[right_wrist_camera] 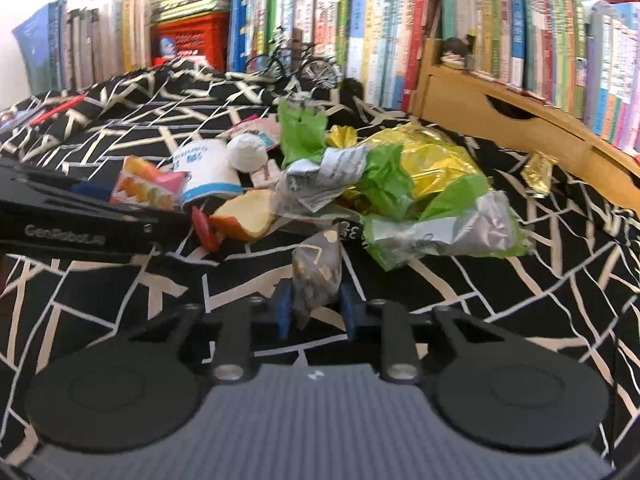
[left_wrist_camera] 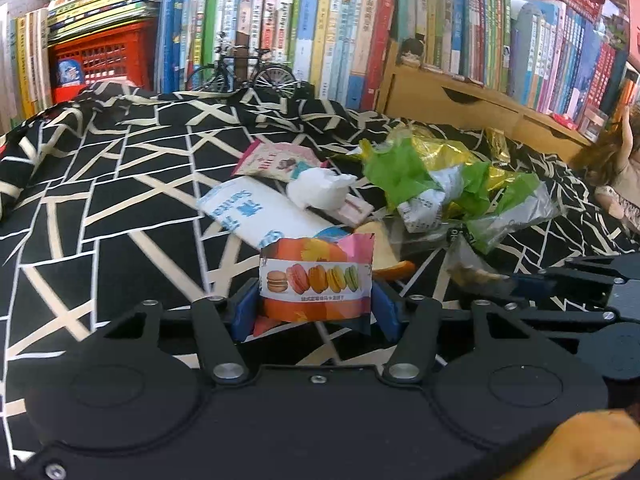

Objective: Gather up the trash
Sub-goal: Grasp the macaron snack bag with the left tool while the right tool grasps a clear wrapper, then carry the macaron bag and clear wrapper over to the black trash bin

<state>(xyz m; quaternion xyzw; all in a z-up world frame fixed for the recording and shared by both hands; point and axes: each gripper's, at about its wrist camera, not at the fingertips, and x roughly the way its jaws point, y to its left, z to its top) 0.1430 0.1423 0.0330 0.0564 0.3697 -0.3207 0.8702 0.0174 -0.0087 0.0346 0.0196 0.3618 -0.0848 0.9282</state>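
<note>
My left gripper (left_wrist_camera: 316, 308) is shut on a small orange and pink macaron wrapper (left_wrist_camera: 316, 280), which stands upright between its blue pads. In the right wrist view that wrapper (right_wrist_camera: 148, 188) shows at the tip of the left gripper's black fingers (right_wrist_camera: 80, 216). My right gripper (right_wrist_camera: 316, 308) is shut on a small clear bag with brown bits (right_wrist_camera: 316, 272). More trash lies just beyond: a white packet with blue print (left_wrist_camera: 256, 216), a crumpled tissue (left_wrist_camera: 320, 190), green and silver wrappers (right_wrist_camera: 420, 216), gold foil (right_wrist_camera: 432, 160) and an apple piece (right_wrist_camera: 246, 216).
Everything lies on a black cloth with cream lines (left_wrist_camera: 120, 200). A gold candy wrapper (right_wrist_camera: 538, 172) sits apart at the right. Behind stand packed book rows (left_wrist_camera: 320, 20), a wooden drawer unit (right_wrist_camera: 500, 120), a model bicycle (left_wrist_camera: 240, 72) and a red crate (left_wrist_camera: 104, 56).
</note>
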